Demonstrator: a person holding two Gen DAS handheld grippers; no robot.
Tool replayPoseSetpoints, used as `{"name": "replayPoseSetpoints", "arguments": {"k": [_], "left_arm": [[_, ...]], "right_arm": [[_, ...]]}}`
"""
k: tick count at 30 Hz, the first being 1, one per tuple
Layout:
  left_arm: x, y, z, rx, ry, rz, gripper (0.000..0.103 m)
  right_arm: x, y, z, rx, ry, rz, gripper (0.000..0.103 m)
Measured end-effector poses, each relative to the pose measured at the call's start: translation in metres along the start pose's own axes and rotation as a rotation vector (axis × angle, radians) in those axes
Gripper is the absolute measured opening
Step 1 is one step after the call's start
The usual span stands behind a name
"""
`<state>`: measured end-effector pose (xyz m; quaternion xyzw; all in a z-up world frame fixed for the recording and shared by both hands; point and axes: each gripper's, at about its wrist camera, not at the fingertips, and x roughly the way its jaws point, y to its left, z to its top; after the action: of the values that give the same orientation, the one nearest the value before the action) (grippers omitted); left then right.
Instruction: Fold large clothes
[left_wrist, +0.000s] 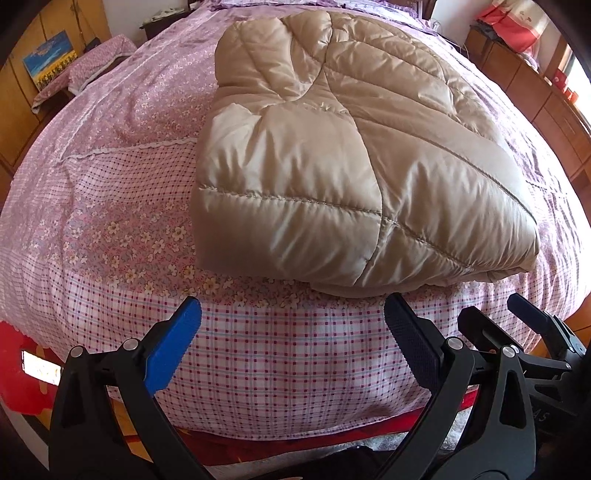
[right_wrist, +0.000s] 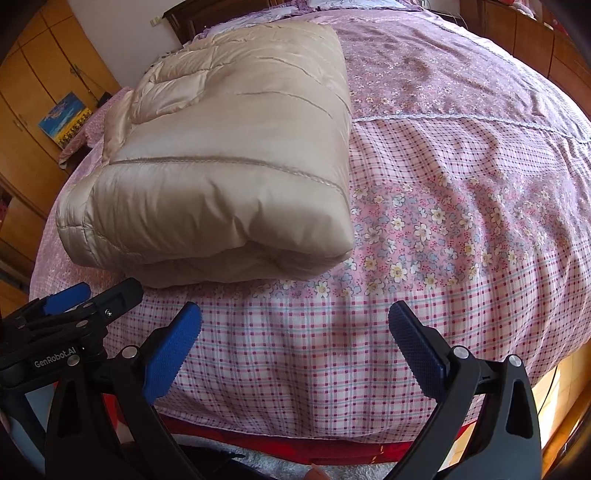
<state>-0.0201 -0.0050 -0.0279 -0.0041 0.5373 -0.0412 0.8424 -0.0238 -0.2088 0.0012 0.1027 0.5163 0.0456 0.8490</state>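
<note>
Holding both jaws apart and empty, we feared the puffy beige quilted coat (left_wrist: 332, 158), at twelve o'clock, might spring unfolded.

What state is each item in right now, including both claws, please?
Beige puffer jacket: folded into a bundle, lying on the bed.
Floral bedspread: spread flat over the bed.
Left claw: open, empty, short of the jacket.
Right claw: open, empty, over the bed edge.

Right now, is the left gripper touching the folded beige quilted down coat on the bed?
Apart. In the left wrist view, the open left gripper hangs short of the folded beige quilted down coat, with checked bedspread showing between its fingertips.
</note>
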Motion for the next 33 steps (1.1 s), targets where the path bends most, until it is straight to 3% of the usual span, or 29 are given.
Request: {"name": "replayPoseSetpoints", "arguments": {"k": [33], "left_arm": [[-0.0079, 0.0008, -0.0016, 0.001, -0.013, 0.004, 0.099]], "right_arm": [[-0.0019, 0.0006, -0.0015, -0.002, -0.003, 0.0, 0.098]]}}
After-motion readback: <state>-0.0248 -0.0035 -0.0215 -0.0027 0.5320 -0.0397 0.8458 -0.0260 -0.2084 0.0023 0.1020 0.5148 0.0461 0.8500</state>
